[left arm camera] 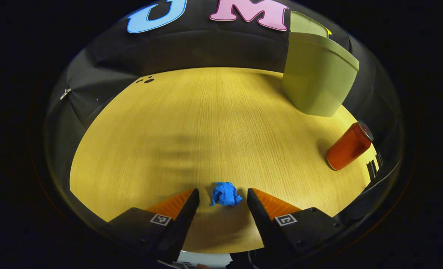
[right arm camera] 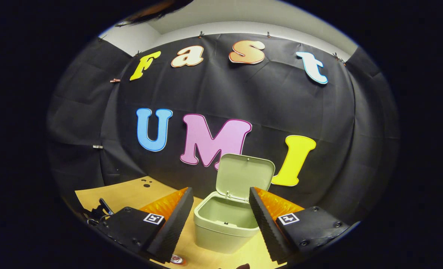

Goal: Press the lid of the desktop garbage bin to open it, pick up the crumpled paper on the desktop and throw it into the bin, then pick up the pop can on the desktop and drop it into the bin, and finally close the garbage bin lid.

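Observation:
A blue crumpled paper [left arm camera: 225,194] lies on the wooden desktop [left arm camera: 206,130], right between the tips of my open left gripper [left arm camera: 223,196]; neither finger touches it. The orange pop can [left arm camera: 349,146] stands at the right, leaning in the fisheye view. The pale green bin [left arm camera: 316,76] stands at the far right with its lid up. In the right gripper view the same bin [right arm camera: 225,220] sits ahead, its lid [right arm camera: 244,175] raised and its inside bare. My right gripper [right arm camera: 218,203] hovers open in front of and above the bin, holding nothing.
Part of the other gripper [right arm camera: 104,209] shows at the lower left of the right gripper view. The can's top [right arm camera: 176,259] peeks in at that view's bottom edge. Small dark holes [left arm camera: 146,80] mark the desktop's far left.

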A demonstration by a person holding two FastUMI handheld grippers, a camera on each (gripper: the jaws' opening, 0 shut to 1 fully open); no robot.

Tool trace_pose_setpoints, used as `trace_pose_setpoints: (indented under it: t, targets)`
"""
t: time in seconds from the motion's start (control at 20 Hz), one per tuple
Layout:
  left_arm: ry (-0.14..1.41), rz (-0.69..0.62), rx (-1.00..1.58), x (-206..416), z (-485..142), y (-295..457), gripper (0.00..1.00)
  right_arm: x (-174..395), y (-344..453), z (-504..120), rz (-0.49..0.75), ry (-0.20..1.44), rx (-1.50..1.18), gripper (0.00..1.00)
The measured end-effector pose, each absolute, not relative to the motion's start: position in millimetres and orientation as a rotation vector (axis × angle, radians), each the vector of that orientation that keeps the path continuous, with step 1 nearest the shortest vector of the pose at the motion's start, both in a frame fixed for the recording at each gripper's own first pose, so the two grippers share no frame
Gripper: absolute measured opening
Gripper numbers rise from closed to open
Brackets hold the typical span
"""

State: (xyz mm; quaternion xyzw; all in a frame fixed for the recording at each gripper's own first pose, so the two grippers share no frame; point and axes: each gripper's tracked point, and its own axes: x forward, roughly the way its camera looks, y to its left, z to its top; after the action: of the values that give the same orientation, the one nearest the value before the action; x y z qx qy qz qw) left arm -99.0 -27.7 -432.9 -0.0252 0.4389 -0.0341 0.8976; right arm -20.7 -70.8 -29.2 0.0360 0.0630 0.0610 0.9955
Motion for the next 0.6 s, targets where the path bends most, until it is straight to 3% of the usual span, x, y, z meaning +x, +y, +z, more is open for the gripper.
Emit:
trace_pose_setpoints:
  t: [0.15,0.3,0.35,0.5,0.6]
  targets:
    - [0.906,-0.069,-0.031,-96,-434,-26,0.71,-22,-61,-26,0.162,0.119,0.114,0.94]
    - [0.902,-0.073,-0.014,-90,-436,-25,0.64,-22,-57,-27,0.181,0.120,0.148,0.94]
    - [0.901,-0.068,-0.004,-89,-436,-23,0.53,-21,-57,-28,0.182,0.123,0.148,0.94]
    - [0.882,-0.065,0.008,-88,-431,-21,0.40,-19,-56,-32,0.185,0.130,0.137,0.94]
    - [0.862,-0.068,0.011,-84,-424,-21,0.39,-19,-55,-34,0.187,0.134,0.125,0.94]
